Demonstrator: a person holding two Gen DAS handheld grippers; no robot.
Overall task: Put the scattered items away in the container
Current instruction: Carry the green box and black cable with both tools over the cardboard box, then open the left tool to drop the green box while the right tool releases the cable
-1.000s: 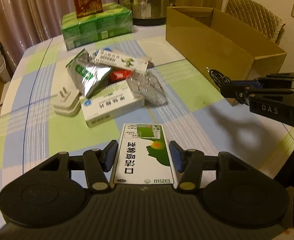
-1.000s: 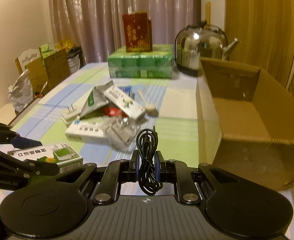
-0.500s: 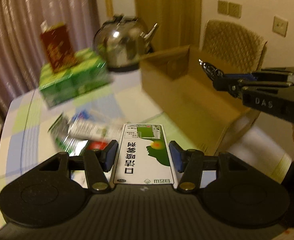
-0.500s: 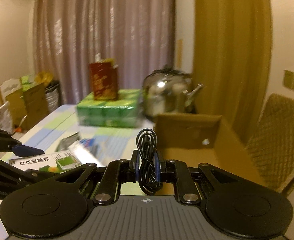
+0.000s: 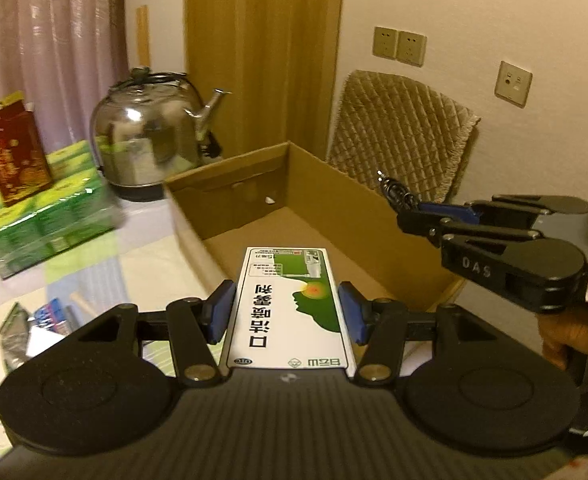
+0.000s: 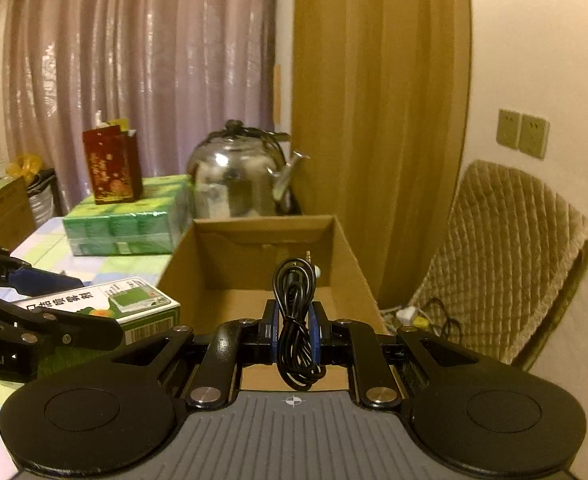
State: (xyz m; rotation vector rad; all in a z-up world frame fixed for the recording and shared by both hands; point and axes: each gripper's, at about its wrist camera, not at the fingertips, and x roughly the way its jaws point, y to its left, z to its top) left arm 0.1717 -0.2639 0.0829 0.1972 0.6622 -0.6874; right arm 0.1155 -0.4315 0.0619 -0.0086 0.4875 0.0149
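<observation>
My left gripper [image 5: 285, 308] is shut on a white and green medicine box [image 5: 289, 304], held in the air at the near left edge of the open cardboard box [image 5: 253, 196]. The medicine box also shows in the right wrist view [image 6: 105, 304]. My right gripper [image 6: 294, 324] is shut on a coiled black cable [image 6: 294, 320], held over the near end of the cardboard box [image 6: 346, 256]. From the left wrist view, the right gripper [image 5: 410, 216] with the cable [image 5: 394, 192] hangs over the box's right wall. A few scattered items [image 5: 41, 320] lie on the table at the lower left.
A steel kettle [image 5: 149, 152] stands behind the cardboard box. A green pack [image 5: 45, 220] with a red carton [image 5: 11, 160] on top sits at the table's far left. A padded chair [image 5: 402, 140] stands to the right of the box. Curtains hang behind.
Both grippers have risen from the table and swung toward the cardboard box, each still holding its item. The pile of scattered items has dropped out to the lower left.
</observation>
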